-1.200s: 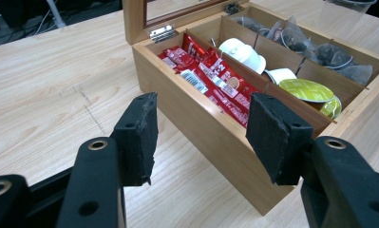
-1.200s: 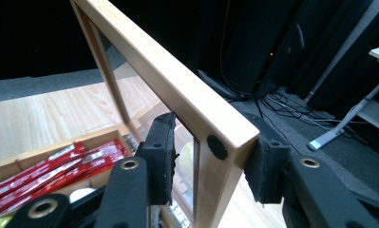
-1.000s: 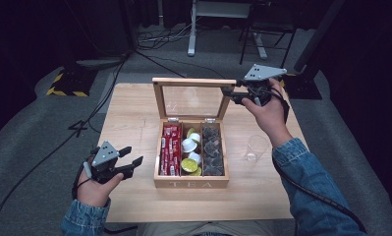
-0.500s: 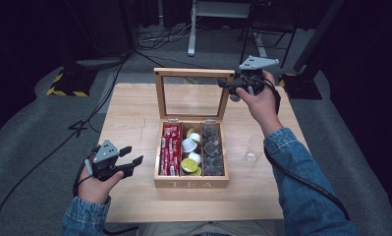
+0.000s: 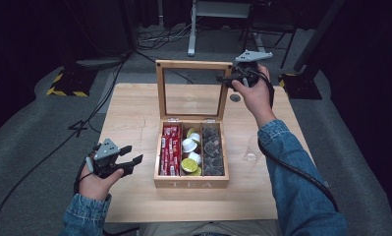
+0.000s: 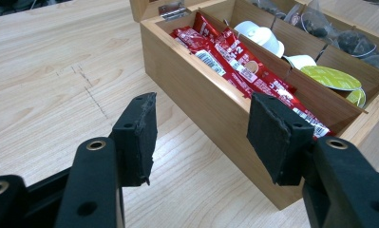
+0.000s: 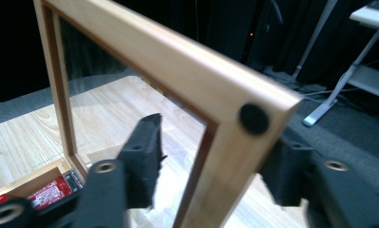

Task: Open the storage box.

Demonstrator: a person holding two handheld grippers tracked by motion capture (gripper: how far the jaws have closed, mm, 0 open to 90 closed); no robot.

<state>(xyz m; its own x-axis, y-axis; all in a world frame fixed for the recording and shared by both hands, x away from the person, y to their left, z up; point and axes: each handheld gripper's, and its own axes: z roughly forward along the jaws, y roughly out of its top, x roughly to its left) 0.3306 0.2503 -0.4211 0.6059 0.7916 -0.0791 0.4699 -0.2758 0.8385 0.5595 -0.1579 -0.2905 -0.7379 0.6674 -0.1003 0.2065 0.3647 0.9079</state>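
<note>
right claw [image 5: 226, 78] open astride lid [image 5: 192, 65] corner, opening | left claw [image 5: 132, 161] half-open, empty | wooden table [image 5: 134, 105] | dark room

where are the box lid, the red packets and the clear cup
box lid [image 5: 193, 64], high view, top rail of its wooden frame
red packets [image 5: 170, 150], high view, middle of the stack in the left compartment
clear cup [image 5: 251, 149], high view, its side wall

- The tea box [image 5: 191, 184] was light wood, its lid [image 5: 193, 65] framing clear glass.
- The sachets [image 5: 170, 150] were red with white print.
- One capsule [image 5: 188, 164] was lime green, another capsule [image 5: 189, 145] white.
- The sleeve [image 5: 296, 182] was blue denim.
</note>
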